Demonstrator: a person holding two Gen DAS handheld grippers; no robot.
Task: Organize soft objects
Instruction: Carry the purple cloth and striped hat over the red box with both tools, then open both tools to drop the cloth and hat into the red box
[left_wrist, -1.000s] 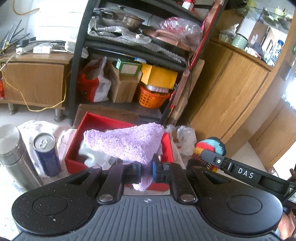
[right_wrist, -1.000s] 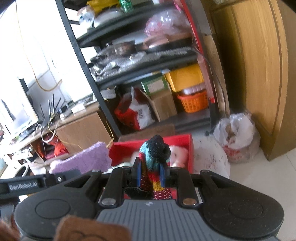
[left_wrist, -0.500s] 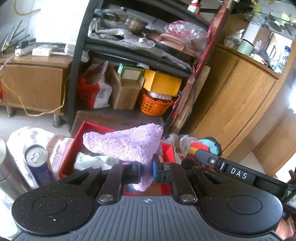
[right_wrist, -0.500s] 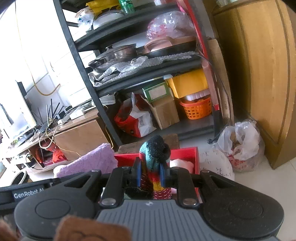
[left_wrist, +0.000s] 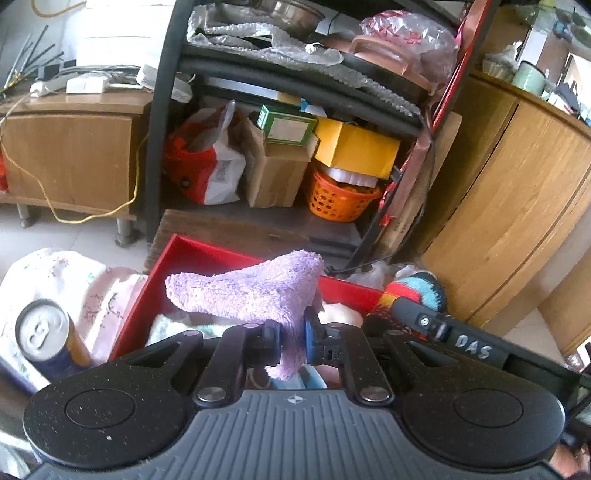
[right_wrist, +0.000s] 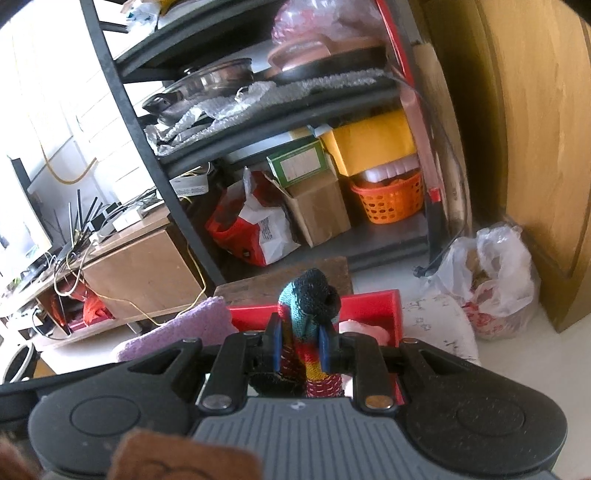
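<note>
Over the red box (left_wrist: 192, 258), at approx 12 o'clock from my L cam, I've got the left gripper (left_wrist: 291, 341) clamped on a fluffy purple cloth (left_wrist: 251, 291). Pads pinch its lower fold; the rest fans up and toward 10 o'clock above the box interior. Inside the box, under the cloth, I see pale soft items (left_wrist: 177, 326), can't tell exactly what.

R side: right gripper (right_wrist: 301, 345) is closed tight on a multicolour knitted sock (right_wrist: 308, 306) w/ dark toe, standing upright between the blue pads (right_wrist: 277, 341). It sits just in front of the box's near edge; box wall (right_wrist: 373, 302) shows at 12–1 o'clock behind it, w/ a pinkish-white soft thing (right_wrist: 364, 330) inside. Same sock shows in L cam at 3 o'clock, beside the box's right wall.

Drink can (left_wrist: 44, 332) stands at 9 o'clock in L view, outside the box, on a floral sheet (left_wrist: 74, 273). Black shelf rack (left_wrist: 162, 122) w/ orange basket (left_wrist: 341, 195) is well beyond, 12 o'clock. White plastic bag (right_wrist: 495, 273) on the floor at 2 o'clock in R view.
</note>
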